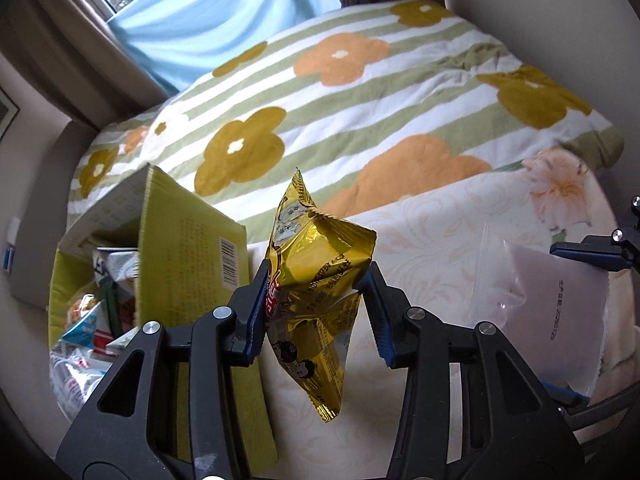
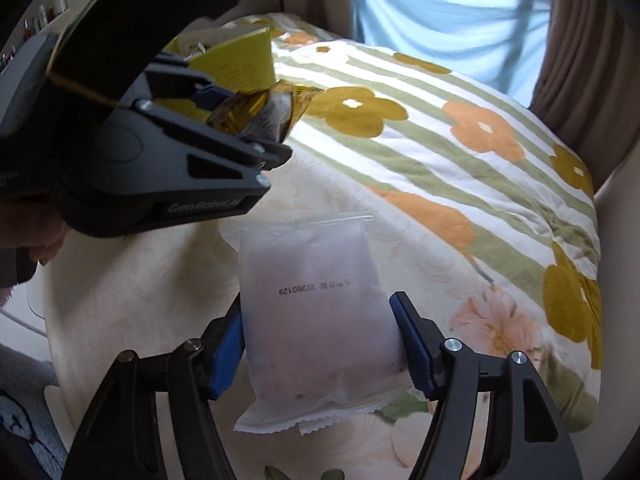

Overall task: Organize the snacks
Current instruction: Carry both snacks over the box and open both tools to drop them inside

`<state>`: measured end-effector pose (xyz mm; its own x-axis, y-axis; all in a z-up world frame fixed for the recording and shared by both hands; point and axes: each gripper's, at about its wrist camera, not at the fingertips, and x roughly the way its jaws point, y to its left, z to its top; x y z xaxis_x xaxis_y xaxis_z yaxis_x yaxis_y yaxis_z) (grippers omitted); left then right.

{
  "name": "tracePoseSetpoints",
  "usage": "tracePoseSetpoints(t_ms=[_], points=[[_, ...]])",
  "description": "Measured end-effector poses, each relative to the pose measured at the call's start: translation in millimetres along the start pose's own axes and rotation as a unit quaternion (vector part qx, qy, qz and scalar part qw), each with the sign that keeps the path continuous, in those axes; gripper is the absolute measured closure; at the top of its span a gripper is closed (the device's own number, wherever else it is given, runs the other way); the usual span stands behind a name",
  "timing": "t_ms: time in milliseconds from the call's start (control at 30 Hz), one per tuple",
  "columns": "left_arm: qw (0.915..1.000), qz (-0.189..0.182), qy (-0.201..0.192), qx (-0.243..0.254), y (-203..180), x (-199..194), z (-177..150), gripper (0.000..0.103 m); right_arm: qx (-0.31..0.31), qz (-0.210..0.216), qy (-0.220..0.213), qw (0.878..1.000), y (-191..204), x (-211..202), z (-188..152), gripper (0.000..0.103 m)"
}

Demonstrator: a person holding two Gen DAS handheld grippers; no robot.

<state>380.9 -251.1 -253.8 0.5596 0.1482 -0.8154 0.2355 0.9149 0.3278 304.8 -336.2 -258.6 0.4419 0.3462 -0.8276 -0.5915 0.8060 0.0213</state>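
My left gripper (image 1: 316,280) is shut on a crumpled gold foil snack packet (image 1: 316,272), lifted off the bed and hanging between the blue pads. Just to its left stands an open yellow-green cardboard box (image 1: 188,240) with several snack packets inside. My right gripper (image 2: 320,340) is shut on a frosted white snack pouch (image 2: 316,320) with a printed date, its pads pressing both side edges above the cream bedsheet. In the right wrist view the left gripper (image 2: 244,120) shows at upper left with the gold packet (image 2: 260,112). The white pouch (image 1: 556,312) also appears at the right of the left wrist view.
A green-striped blanket (image 1: 360,112) with orange and mustard flowers covers the far half of the bed. A cream floral sheet (image 2: 160,288) lies near me. A blue curtain (image 1: 208,28) and a window are behind. A grey fluffy sleeve (image 2: 24,392) shows at lower left.
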Motion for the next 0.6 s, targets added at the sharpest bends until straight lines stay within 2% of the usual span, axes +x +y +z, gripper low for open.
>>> tracePoseSetpoints(t_ms=[233, 433, 600], points=[[0.9967, -0.021, -0.061, -0.049, 28, -70, 3, 0.063, 0.029, -0.023, -0.036, 0.999, 5, -48, 13, 0.039], [0.9884, -0.008, -0.122, -0.09, 74, -135, 2, 0.063, 0.027, -0.028, -0.06, 0.997, 21, -80, 41, 0.039], [0.9812, -0.002, -0.148, -0.124, 121, -166, -4, 0.063, 0.015, -0.029, -0.081, 0.996, 45, -100, 72, 0.039]])
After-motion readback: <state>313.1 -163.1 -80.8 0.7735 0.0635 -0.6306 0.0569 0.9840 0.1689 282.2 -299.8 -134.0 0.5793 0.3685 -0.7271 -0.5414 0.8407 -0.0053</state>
